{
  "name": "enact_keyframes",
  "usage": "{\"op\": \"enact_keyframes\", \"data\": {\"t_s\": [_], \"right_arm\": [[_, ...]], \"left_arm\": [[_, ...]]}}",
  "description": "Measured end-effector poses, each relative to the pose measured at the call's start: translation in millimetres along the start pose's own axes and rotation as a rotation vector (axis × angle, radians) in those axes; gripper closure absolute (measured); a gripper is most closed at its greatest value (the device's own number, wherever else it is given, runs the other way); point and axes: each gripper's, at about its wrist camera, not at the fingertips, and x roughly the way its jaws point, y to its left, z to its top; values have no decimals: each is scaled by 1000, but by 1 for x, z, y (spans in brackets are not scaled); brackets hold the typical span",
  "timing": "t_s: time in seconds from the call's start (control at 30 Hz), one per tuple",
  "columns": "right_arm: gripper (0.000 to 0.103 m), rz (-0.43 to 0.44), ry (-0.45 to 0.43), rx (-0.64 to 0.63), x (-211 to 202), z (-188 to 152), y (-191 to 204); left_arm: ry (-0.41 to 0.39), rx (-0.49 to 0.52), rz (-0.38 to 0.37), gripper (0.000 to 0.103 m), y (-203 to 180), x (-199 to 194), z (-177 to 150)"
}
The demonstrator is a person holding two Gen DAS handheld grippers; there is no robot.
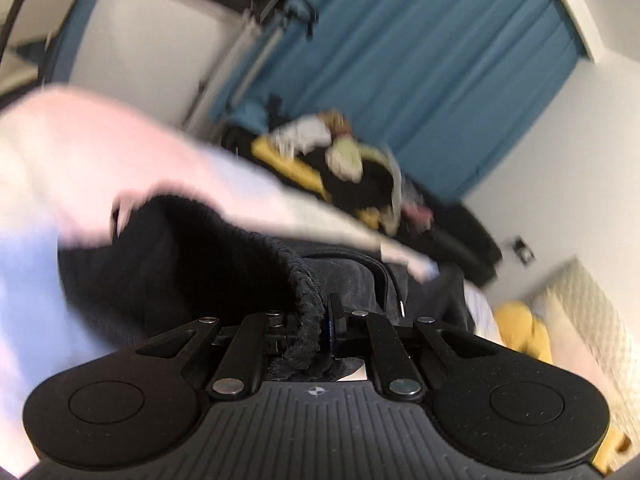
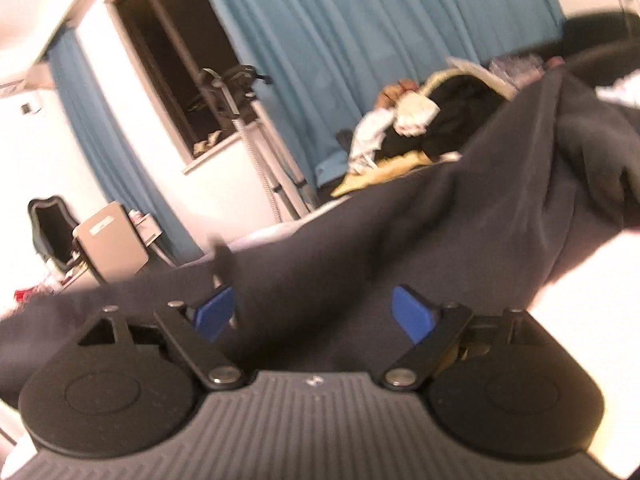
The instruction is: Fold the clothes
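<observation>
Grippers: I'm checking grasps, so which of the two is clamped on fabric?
The left gripper: its jaws are shut on the thick ribbed hem of the black knit garment. The right gripper is open, blue pads apart above dark grey cloth.

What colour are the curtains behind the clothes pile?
Blue-teal curtains, plain; clearest in the right wrist view.
</observation>
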Motion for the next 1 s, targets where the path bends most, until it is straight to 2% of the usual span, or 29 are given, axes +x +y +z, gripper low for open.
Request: {"op": "enact_keyframes", "data": {"t_s": [0.07,0.2,0.3,0.37,0.4,0.43,0.47,0.5,0.67,0.77,0.8,0.83,0.87,0.93,1.0], "right_arm": [[16,3,-13,-54,-9,-1,9],[16,11,-10,-93,-22,-4,20],[16,33,14,-68,-26,-6,23],[16,44,32,-73,-27,-8,27],[16,43,36,-83,-27,-10,28],[16,41,39,-93,-26,-11,29],[16,45,48,-88,-24,-13,30],[16,49,57,-83,-22,-14,30],[16,61,89,-62,-14,-19,29],[16,69,103,-74,-10,-22,32],[16,71,107,-79,-9,-23,33],[16,73,111,-87,-9,-24,34],[16,75,114,-94,-9,-25,35],[16,77,118,-118,-9,-26,37],[16,79,117,-145,-10,-27,40]], "left_arm": [[49,-25,1,91,9,-2,-26],[89,-188,-38,91,42,12,-58],[94,-280,3,88,59,20,-68],[80,-292,8,81,60,21,-70],[72,-300,9,71,61,22,-70],[62,-319,3,56,62,24,-71],[55,-325,0,50,63,25,-69],[42,-327,3,46,64,26,-69],[-2,-373,8,46,72,33,-67],[-40,-370,58,48,73,41,-66],[-54,-369,72,52,74,44,-65],[-77,-361,75,60,75,45,-63],[-93,-349,73,62,75,45,-61],[-130,-324,68,82,73,40,-54],[-159,-302,59,93,69,30,-51]]}}
